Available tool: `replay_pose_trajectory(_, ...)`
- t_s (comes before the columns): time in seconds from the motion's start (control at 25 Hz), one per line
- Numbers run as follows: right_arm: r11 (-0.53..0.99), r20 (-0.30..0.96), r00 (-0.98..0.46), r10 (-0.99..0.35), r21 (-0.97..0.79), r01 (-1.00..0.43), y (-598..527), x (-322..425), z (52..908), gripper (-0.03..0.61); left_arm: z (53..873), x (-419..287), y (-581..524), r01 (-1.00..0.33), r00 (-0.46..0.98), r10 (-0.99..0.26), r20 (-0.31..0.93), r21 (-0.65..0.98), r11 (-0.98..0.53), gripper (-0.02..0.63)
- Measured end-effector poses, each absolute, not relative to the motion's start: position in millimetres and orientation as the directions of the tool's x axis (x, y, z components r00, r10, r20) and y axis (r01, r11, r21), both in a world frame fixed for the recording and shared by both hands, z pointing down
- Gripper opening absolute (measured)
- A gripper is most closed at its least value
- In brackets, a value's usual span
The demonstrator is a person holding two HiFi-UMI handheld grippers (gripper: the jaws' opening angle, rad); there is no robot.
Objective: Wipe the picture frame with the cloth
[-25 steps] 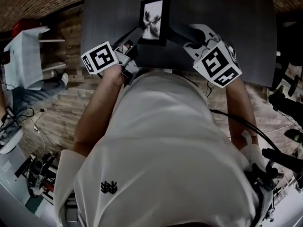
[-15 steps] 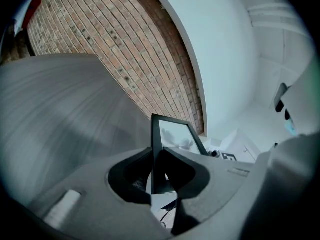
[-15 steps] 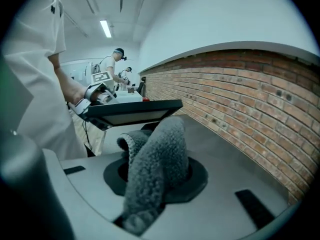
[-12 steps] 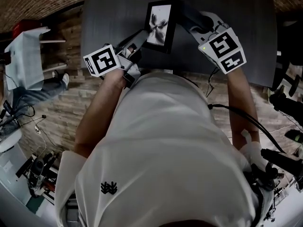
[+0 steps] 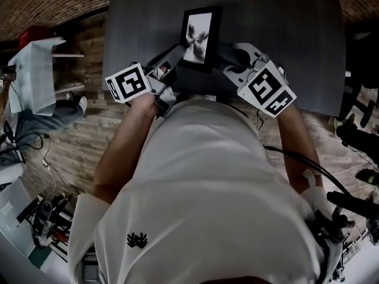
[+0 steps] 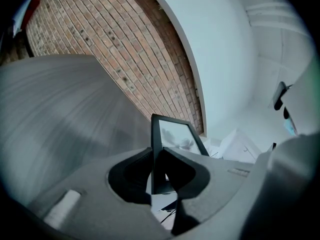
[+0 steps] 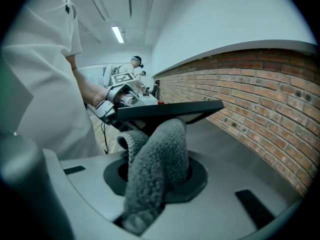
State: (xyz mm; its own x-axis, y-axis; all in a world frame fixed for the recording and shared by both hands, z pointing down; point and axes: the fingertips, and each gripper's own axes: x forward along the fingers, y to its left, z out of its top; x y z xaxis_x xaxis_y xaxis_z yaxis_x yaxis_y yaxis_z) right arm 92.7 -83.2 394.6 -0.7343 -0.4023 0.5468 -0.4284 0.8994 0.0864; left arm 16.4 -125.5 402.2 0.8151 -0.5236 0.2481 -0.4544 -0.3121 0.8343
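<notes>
The frame (image 5: 200,37), a slim black rectangle with glossy glass over a pale print, is held over the dark matte worktop (image 5: 284,28). Its long axis runs away from the person, and the left hand-held gripper (image 6: 156,171) pinches its near left edge. The cloth (image 7: 165,144), a thick bunch of nubby grey fleece, is pinched in the right hand-held gripper (image 7: 155,176) and touches the frame's right edge, so the wipe likely runs along that long side.

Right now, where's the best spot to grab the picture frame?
On the picture frame, probably pinch the thin black border edge-on from the left, as the left gripper does: that rim fits the jaws, leaving the glass free for the cloth.
</notes>
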Motion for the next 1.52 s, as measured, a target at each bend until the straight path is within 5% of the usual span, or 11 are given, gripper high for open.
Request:
replay_pose_trajectory(0.2,0.918,0.581,-0.731,-0.358,0.076,-0.389,-74.6,92.2,407.1,0.092,400.4,15.7,-125.5,-0.446,0.82,-0.519,0.24,0.837,-0.317,0.074)
replay_pose_trajectory(0.6,0.8,0.548,-0.636,-0.543,0.106,-0.59,-135.2,135.2,392.2,0.092,394.1,36.4,-110.2,-0.411,0.86,-0.456,0.229,0.84,-0.354,0.074)
replay_pose_trajectory(0.96,0.87,0.578,-0.686,-0.442,0.091,-0.484,-98.6,109.0,408.9,0.092,395.1,48.4,-119.0,-0.395,0.87,-0.439,0.224,0.849,-0.351,0.074)
replay_pose_trajectory(1.24,0.753,0.55,-0.594,-0.587,0.101,-0.65,-134.3,155.7,396.5,0.092,393.4,75.6,-122.2,-0.351,0.903,-0.382,0.197,0.852,-0.389,0.074)
replay_pose_trajectory(1.52,0.848,0.587,-0.667,-0.459,0.065,-0.526,-104.5,118.6,410.6,0.092,391.8,70.3,-147.3,-0.373,0.887,-0.414,0.205,0.847,-0.378,0.074)
